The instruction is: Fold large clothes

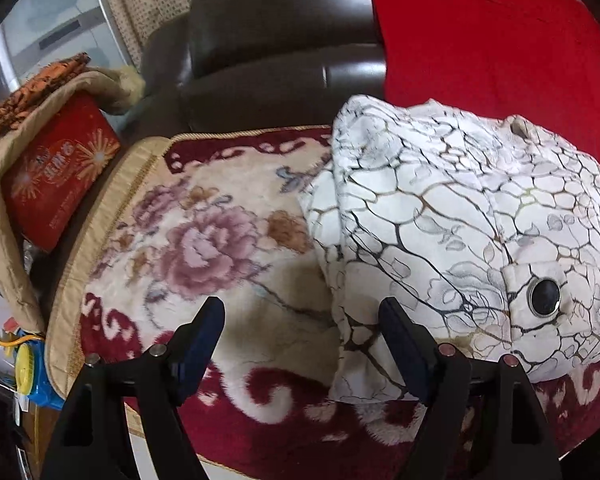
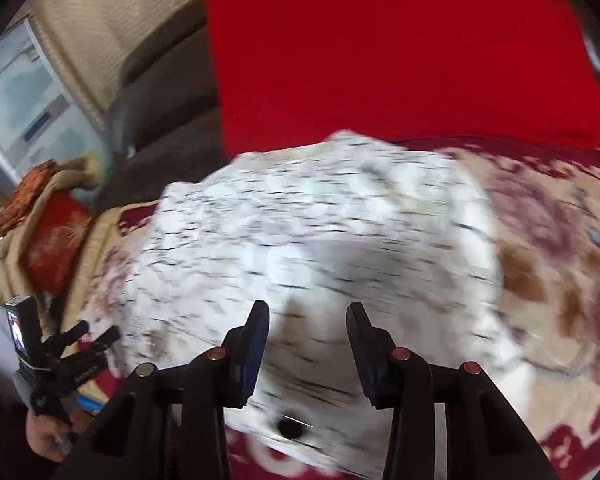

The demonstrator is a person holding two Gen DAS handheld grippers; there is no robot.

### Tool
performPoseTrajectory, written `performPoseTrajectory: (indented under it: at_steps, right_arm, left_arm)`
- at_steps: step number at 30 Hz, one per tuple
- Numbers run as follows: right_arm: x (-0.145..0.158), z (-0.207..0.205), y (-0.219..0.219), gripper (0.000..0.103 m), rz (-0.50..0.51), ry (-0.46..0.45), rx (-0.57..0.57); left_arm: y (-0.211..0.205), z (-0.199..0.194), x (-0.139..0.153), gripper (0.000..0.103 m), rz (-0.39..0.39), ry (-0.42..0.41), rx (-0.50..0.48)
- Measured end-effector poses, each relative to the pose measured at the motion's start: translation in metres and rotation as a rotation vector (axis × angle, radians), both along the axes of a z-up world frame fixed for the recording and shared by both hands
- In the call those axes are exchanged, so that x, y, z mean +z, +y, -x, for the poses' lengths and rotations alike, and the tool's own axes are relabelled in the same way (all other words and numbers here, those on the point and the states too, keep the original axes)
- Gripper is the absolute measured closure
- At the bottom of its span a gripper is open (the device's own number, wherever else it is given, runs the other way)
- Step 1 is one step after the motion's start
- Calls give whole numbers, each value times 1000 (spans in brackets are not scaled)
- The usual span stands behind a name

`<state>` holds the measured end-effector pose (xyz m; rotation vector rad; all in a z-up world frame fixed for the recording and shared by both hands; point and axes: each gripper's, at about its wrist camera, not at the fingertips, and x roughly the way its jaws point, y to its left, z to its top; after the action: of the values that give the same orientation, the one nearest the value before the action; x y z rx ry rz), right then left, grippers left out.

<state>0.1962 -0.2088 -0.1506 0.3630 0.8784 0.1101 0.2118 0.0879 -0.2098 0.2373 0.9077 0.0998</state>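
The white patterned garment (image 1: 459,220) lies folded into a compact bundle on the floral sofa cover (image 1: 204,240). Left gripper (image 1: 300,336) and right gripper (image 2: 307,340) jaws stand apart, empty, apparently clear for inspection.

The left gripper (image 1: 301,312) points steeply downward, its jaws standing wide apart with nothing pressed between the blue pads. The right gripper (image 2: 307,316) tilts down likewise, jaws parted more narrowly and empty. Seen from the right wrist, a hand (image 2: 46,434) grasps the left gripper's handle, low to the right gripper's left.
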Motion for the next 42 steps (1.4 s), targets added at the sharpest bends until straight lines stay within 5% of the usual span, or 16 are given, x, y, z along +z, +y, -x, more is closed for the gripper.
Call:
performPoseTrajectory:
  at_steps: [8, 30, 36, 42]
  right_arm:
    - [-51, -43, 38, 58, 53, 82, 38]
    - [-1, 21, -17, 58, -20, -24, -57]
    - [-41, 16, -34, 58, -40, 56, -78]
    - [-21, 18, -32, 57, -55, -27, -67]
  left_arm:
    - [-1, 1, 13, 22, -47, -62, -7]
    - [-28, 20, 41, 22, -42, -125, -72]
    - [-4, 11, 21, 22, 114, 2, -8]
    - [48, 11, -2, 22, 289, 67, 150]
